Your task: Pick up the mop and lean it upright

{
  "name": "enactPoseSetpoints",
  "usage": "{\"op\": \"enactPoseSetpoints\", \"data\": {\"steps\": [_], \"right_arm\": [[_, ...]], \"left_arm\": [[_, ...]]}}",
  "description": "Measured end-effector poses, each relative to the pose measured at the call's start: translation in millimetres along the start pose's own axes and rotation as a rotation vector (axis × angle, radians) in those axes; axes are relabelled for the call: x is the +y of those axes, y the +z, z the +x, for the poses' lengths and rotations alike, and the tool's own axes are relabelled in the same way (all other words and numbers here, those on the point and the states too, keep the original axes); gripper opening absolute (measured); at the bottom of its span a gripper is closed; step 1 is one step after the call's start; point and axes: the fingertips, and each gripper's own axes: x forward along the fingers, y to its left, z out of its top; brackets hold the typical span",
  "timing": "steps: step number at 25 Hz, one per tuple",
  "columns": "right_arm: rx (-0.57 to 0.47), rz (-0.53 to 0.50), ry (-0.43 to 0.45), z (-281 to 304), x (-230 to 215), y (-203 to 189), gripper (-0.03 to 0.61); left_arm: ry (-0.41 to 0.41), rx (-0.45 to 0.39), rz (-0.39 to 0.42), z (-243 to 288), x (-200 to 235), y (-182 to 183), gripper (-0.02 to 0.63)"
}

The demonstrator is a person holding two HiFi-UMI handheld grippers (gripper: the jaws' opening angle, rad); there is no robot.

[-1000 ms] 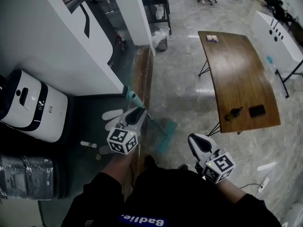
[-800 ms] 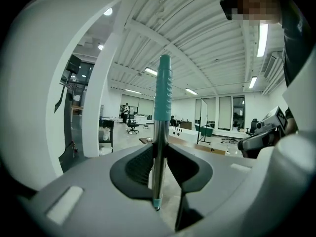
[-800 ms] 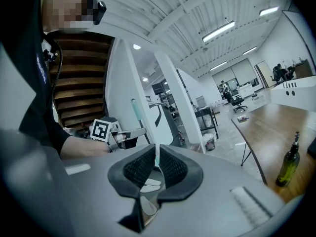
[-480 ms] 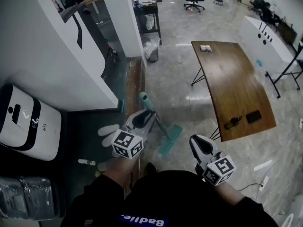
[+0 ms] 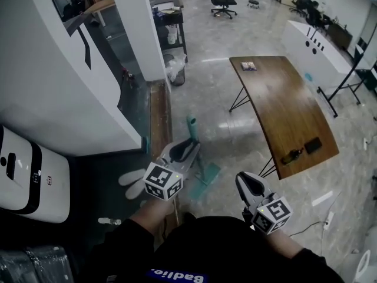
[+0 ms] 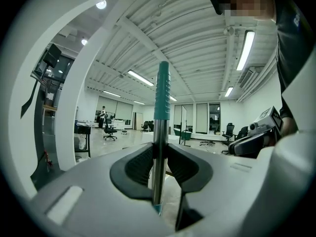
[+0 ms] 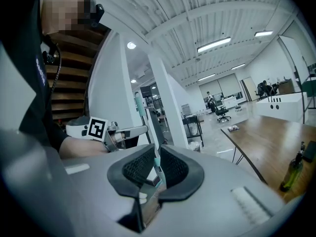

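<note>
The mop has a silver handle (image 6: 159, 147) with a teal grip (image 5: 191, 124) at its top and a flat teal head (image 5: 207, 176) on the floor. My left gripper (image 5: 187, 148) is shut on the handle below the grip, and the handle rises between its pads in the left gripper view (image 6: 158, 157). The right gripper (image 5: 249, 180) hangs to the right of the mop head, apart from it. Its jaws stand a narrow gap apart with nothing between them (image 7: 154, 166). Through that gap the mop handle (image 7: 141, 108) and left gripper (image 7: 126, 132) show farther off.
A wooden table (image 5: 281, 93) with a bottle (image 5: 291, 156) and a dark phone (image 5: 313, 145) stands right. A white wall (image 5: 59, 93) and pillar (image 5: 135, 28) rise left, with a white machine (image 5: 26, 178) below. White slippers (image 5: 131, 177) lie near my feet.
The left gripper has carried the mop handle up and to the right, so the teal grip stands higher and steeper. The right gripper has drifted along with it, still empty.
</note>
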Motion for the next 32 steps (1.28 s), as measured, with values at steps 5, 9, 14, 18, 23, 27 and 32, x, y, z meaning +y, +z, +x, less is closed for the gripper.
{"op": "enactPoseSetpoints", "data": {"steps": [5, 9, 14, 18, 23, 27, 32], "right_arm": [[-0.002, 0.004, -0.035, 24, 18, -3, 0.043], [0.009, 0.009, -0.034, 43, 32, -10, 0.043], [0.013, 0.015, -0.023, 64, 33, -10, 0.043], [0.024, 0.027, 0.005, 86, 25, -11, 0.043], [0.021, 0.031, 0.062, 128, 3, -1, 0.041], [0.012, 0.028, 0.114, 165, -26, 19, 0.04], [-0.017, 0.045, 0.176, 216, -79, 56, 0.038]], "left_arm": [[-0.05, -0.011, 0.001, -9, 16, 5, 0.109], [-0.063, -0.028, -0.005, -19, 33, 11, 0.109], [-0.053, -0.054, -0.019, -24, 55, 23, 0.109], [-0.032, -0.066, -0.026, -18, 72, 29, 0.109], [-0.002, -0.074, -0.029, 1, 96, 38, 0.109], [0.024, -0.076, -0.027, 19, 114, 54, 0.109], [0.09, -0.081, -0.024, 51, 145, 78, 0.109]]}}
